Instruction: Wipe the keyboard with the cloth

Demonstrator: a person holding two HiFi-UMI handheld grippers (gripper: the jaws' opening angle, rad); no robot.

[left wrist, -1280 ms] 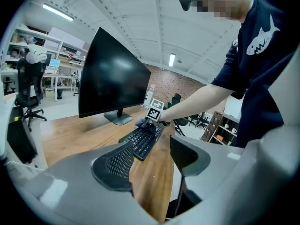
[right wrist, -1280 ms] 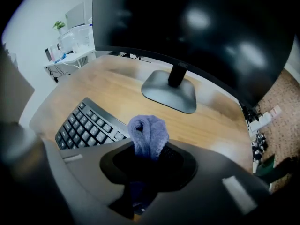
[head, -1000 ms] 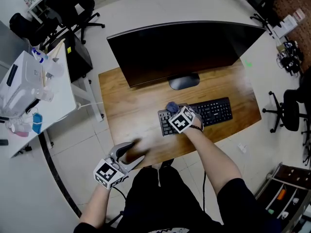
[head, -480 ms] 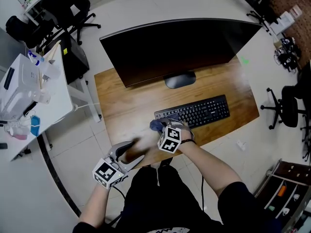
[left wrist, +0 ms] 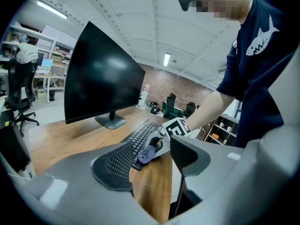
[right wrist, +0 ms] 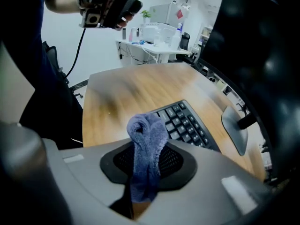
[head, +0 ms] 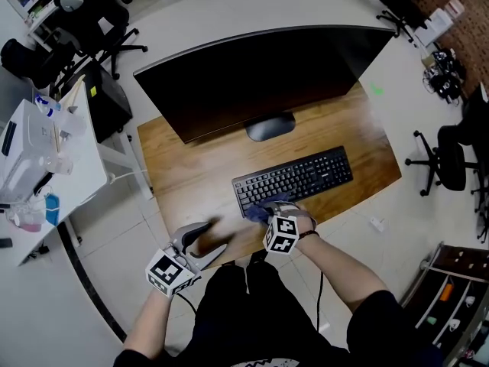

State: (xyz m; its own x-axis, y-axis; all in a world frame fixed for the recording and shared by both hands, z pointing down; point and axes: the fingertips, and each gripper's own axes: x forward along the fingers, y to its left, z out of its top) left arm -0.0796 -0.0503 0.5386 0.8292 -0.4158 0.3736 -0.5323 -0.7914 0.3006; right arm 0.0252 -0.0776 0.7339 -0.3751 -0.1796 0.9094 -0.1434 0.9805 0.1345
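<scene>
A black keyboard (head: 298, 178) lies on the wooden desk (head: 183, 174) in front of the monitor. My right gripper (head: 267, 214) is at the keyboard's front left corner, shut on a blue-grey cloth (head: 262, 210) that touches the keys there. In the right gripper view the cloth (right wrist: 147, 146) stands bunched up between the jaws, with the keyboard (right wrist: 187, 125) just beyond. My left gripper (head: 208, 237) hovers at the desk's front edge, left of the keyboard, open and holding nothing. The left gripper view shows its jaws apart, and past them the cloth (left wrist: 147, 153) and keyboard (left wrist: 139, 136).
A wide dark monitor (head: 252, 75) on a round foot (head: 269, 126) stands behind the keyboard. A white side table (head: 46, 151) with bottles and boxes is at the left. Office chairs (head: 92, 29) stand at the back left and one (head: 451, 159) at the right.
My right gripper has drawn the cloth from the keyboard's left keys down off its front left corner and back onto the front edge. The left gripper has stayed put.
</scene>
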